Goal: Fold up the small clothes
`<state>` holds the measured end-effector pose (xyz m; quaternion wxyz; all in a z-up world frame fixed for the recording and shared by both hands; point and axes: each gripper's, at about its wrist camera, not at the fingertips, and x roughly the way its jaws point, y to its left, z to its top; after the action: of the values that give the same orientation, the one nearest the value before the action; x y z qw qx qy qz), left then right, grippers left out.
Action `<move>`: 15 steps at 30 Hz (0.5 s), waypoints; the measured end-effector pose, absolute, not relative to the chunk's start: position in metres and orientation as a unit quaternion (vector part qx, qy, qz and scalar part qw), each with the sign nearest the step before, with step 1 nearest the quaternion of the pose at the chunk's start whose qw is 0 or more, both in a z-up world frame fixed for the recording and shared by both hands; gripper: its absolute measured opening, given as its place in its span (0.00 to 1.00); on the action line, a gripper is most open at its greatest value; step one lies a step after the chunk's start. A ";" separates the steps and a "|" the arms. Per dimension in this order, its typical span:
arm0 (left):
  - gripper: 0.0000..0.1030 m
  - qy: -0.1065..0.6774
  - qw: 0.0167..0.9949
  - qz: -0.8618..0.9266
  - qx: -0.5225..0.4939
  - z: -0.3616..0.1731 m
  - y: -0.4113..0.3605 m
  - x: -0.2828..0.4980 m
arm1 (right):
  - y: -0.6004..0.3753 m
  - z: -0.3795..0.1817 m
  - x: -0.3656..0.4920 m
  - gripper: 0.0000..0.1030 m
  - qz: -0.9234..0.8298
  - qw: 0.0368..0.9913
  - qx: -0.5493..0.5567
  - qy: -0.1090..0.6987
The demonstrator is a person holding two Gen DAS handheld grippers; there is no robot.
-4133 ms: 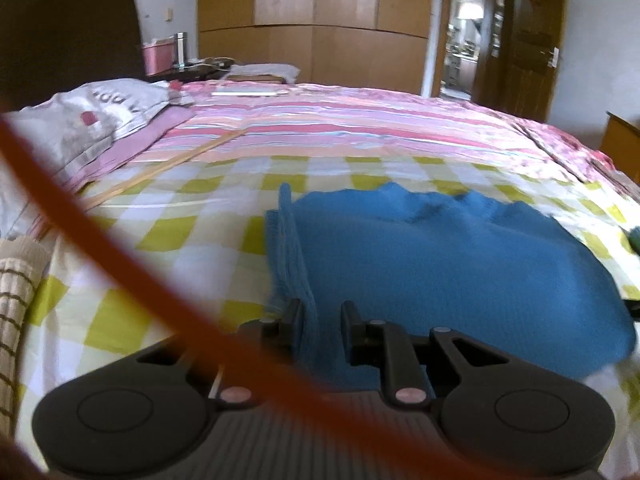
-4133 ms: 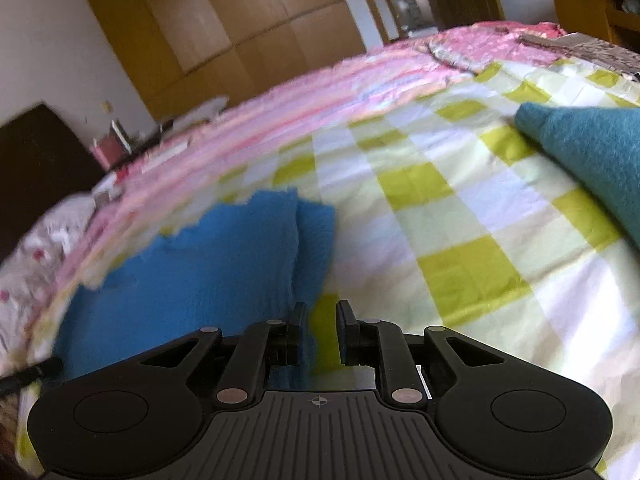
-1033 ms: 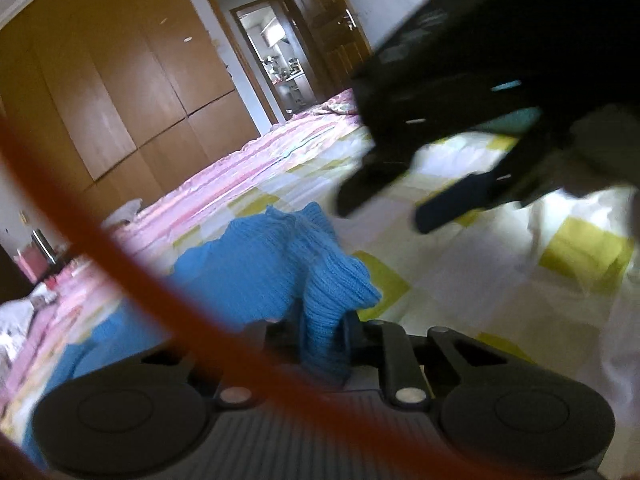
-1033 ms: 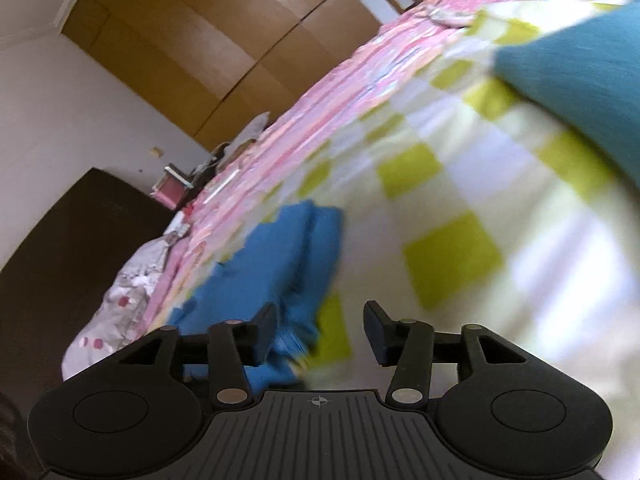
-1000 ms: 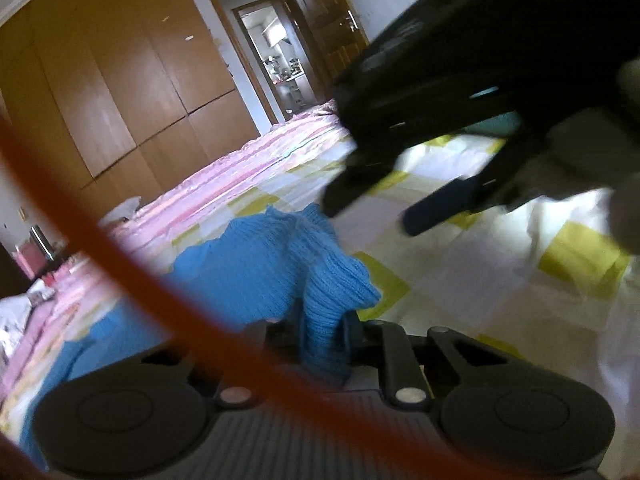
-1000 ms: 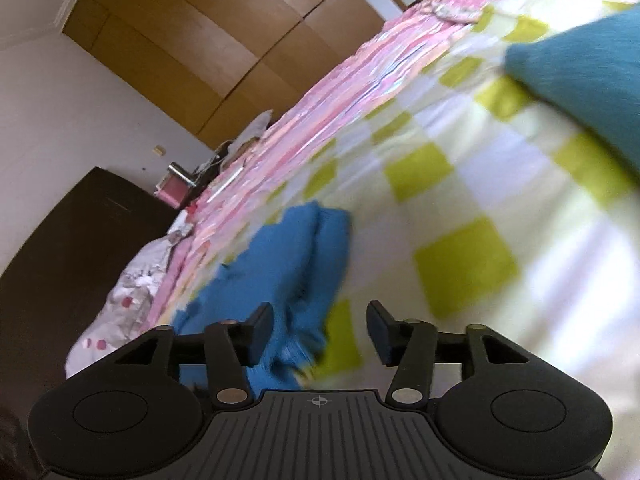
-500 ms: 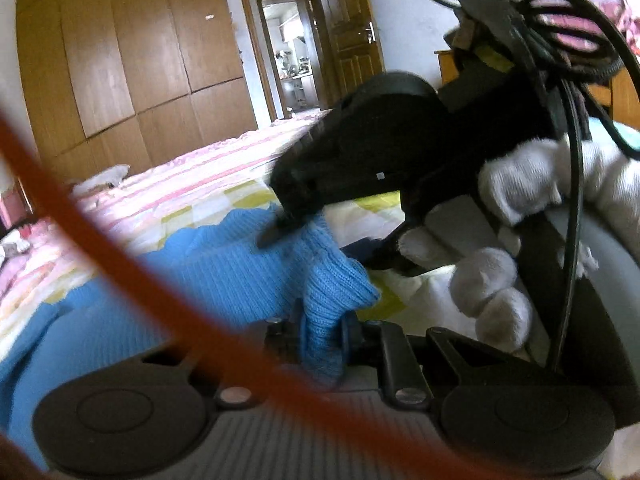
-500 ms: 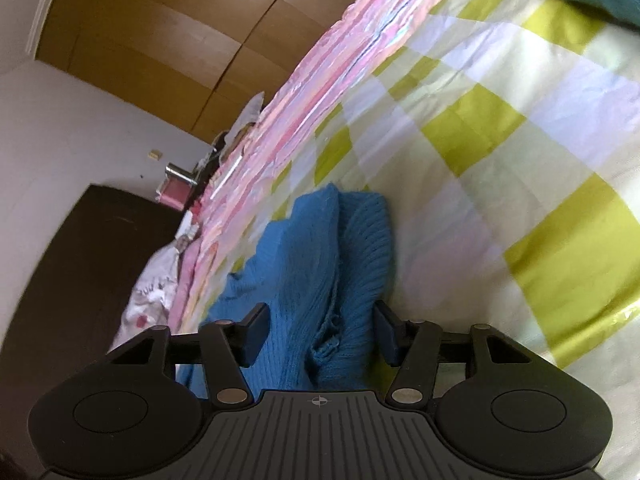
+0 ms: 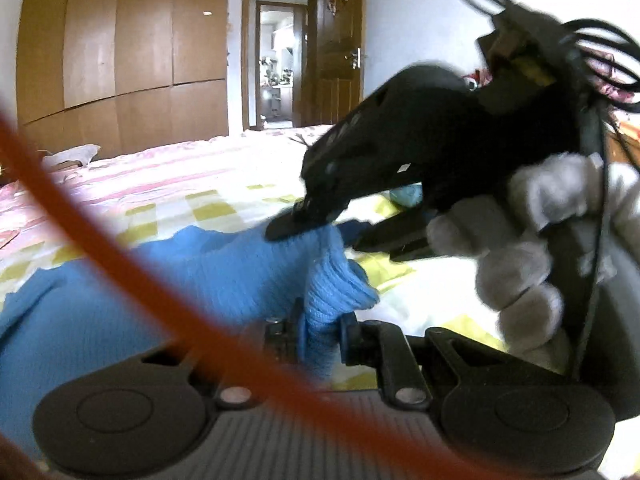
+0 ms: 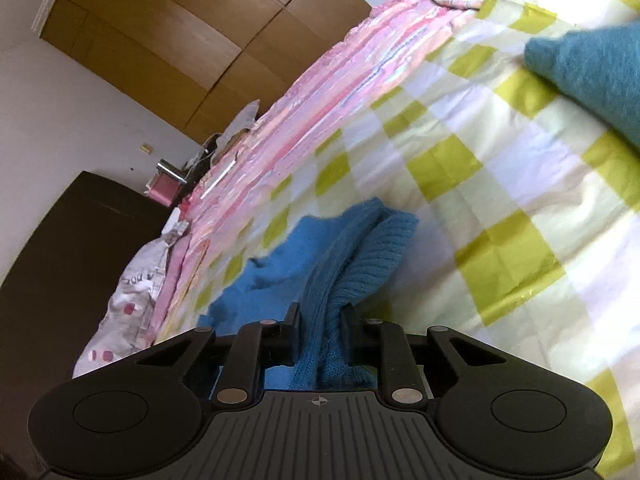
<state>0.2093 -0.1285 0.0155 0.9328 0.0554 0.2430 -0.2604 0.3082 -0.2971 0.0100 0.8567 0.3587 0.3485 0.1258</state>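
Observation:
A small blue knit sweater [image 9: 208, 276] lies partly bunched on the yellow-and-white checked bedspread [image 10: 500, 184]. My left gripper [image 9: 320, 326] is shut on a ribbed edge of the blue sweater. My right gripper [image 10: 320, 320] is shut on another ribbed fold of the same sweater [image 10: 352, 264]. In the left wrist view the right gripper [image 9: 316, 224] comes in from the right, held by a grey-gloved hand, with its fingers touching the sweater just above my left gripper.
A teal knit garment [image 10: 592, 68] lies at the right on the bed. A grey pillow [image 10: 132, 296] and pink striped bedding [image 10: 320, 92] lie at the far side. An orange cable [image 9: 120, 264] crosses the left wrist view. Wardrobes [image 9: 120, 40] and a door stand behind.
My right gripper has closed on the sweater's ribbed fold; half a second ago it was open around it. The left gripper keeps its hold and has turned further toward the right gripper.

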 end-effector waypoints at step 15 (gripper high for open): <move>0.46 0.229 0.948 -0.222 -0.007 0.044 0.014 0.193 | -0.236 0.053 0.322 0.18 0.158 0.872 0.328 0.328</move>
<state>0.1931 0.0142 0.0443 0.9479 -0.0068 0.2285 -0.2220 0.3224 -0.2362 0.0526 0.8717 0.3283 0.3276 0.1581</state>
